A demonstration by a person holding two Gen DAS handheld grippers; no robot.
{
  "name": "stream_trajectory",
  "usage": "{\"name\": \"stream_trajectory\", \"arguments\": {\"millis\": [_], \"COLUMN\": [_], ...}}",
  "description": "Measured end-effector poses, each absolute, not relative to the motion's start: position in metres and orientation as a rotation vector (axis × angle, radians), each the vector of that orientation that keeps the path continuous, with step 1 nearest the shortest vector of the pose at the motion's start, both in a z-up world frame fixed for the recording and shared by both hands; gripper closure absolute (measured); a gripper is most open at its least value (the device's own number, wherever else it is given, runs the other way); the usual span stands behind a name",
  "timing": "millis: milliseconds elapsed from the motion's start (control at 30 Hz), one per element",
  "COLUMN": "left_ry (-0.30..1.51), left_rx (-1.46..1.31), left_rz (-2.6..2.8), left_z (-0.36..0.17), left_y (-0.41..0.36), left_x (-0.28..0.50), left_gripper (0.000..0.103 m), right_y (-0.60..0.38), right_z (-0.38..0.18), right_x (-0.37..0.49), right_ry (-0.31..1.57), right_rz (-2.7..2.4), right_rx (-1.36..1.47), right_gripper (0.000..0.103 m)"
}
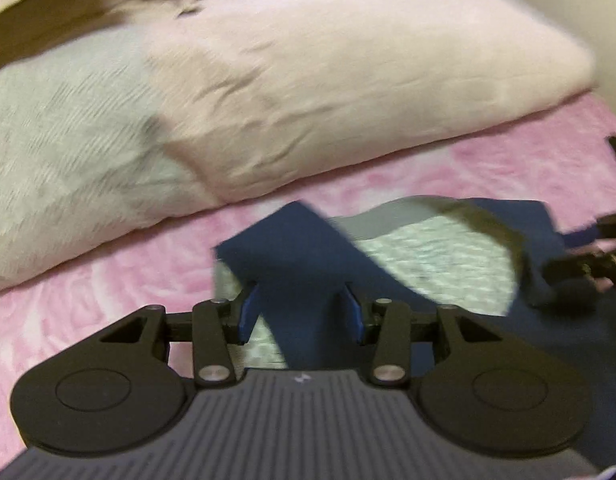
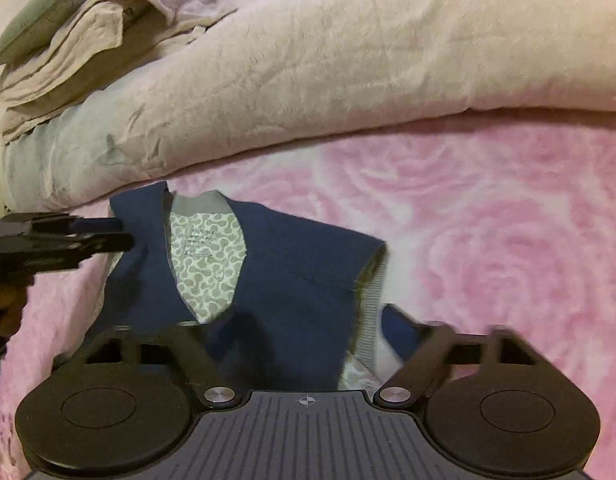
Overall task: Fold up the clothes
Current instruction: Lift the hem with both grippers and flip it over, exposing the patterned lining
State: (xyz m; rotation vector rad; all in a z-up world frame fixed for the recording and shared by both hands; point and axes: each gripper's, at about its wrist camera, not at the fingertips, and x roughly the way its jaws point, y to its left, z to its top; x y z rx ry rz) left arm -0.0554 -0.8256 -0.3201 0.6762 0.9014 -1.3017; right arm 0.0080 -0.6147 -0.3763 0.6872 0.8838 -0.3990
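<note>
A navy blue garment (image 1: pixel 303 264) with a patterned green-and-white lining (image 1: pixel 440 260) lies on the pink bed cover. In the left wrist view my left gripper (image 1: pixel 301 310) has its blue pads (image 1: pixel 247 312) apart, with a fold of the navy cloth between them. In the right wrist view the garment (image 2: pixel 291 264) lies just ahead, its lining (image 2: pixel 205 256) facing up. My right gripper (image 2: pixel 308 344) is spread wide and its fingertips are hidden by cloth and blur. The left gripper (image 2: pixel 119 236) shows at the garment's left edge, apparently pinching it.
A thick beige and pale grey quilt (image 1: pixel 267 80) lies behind the garment. Folded clothes (image 2: pixel 107 28) are stacked on the quilt at the far left. The pink rose-patterned bed cover (image 2: pixel 488 220) stretches to the right. The right gripper (image 1: pixel 588 260) shows at the left view's right edge.
</note>
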Motion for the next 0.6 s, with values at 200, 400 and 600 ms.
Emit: {"name": "stream_trajectory", "arguments": {"millis": [200, 400, 600], "left_ry": [0.981, 1.033, 0.976], "left_rx": [0.637, 0.546, 0.510], "left_rz": [-1.378, -1.426, -1.428], "left_z": [-0.325, -0.319, -0.292], "left_y": [-0.824, -0.829, -0.834], "left_x": [-0.041, -0.027, -0.003], "left_gripper": [0.066, 0.102, 0.102], "right_y": [-0.619, -0.639, -0.680], "right_z": [-0.376, -0.363, -0.335], "right_x": [0.009, 0.007, 0.021], "right_ry": [0.857, 0.775, 0.655], "right_rz": [-0.350, -0.384, -0.452], "right_rx": [0.757, 0.806, 0.778], "right_gripper": [0.083, 0.099, 0.103]}}
